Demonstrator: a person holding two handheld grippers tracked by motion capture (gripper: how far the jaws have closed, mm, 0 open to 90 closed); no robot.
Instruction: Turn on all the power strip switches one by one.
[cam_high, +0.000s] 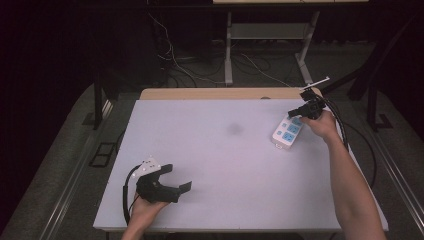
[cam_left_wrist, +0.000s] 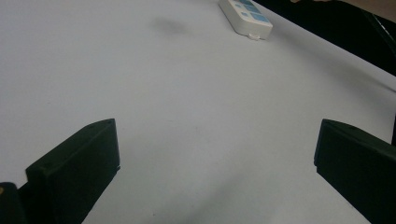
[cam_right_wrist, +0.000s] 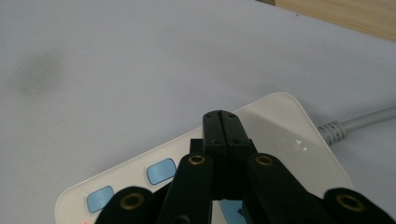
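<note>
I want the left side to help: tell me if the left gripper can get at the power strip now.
Probably yes: bare table lies between the left gripper and the power strip, though it is far across.

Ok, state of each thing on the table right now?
Power strip: flat near the table's far right corner, blue buttons up, grey cable attached.
Right gripper: jaws shut with nothing between them, tips above the strip's top face; contact unclear.
Left gripper: jaws wide open, holding nothing, at the near left.
Table: a dark smudge near the strip.

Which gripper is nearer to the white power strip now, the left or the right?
Right. The right gripper, jaws shut, is over the power strip; the left gripper, open, is at the table's near edge, far away.
</note>
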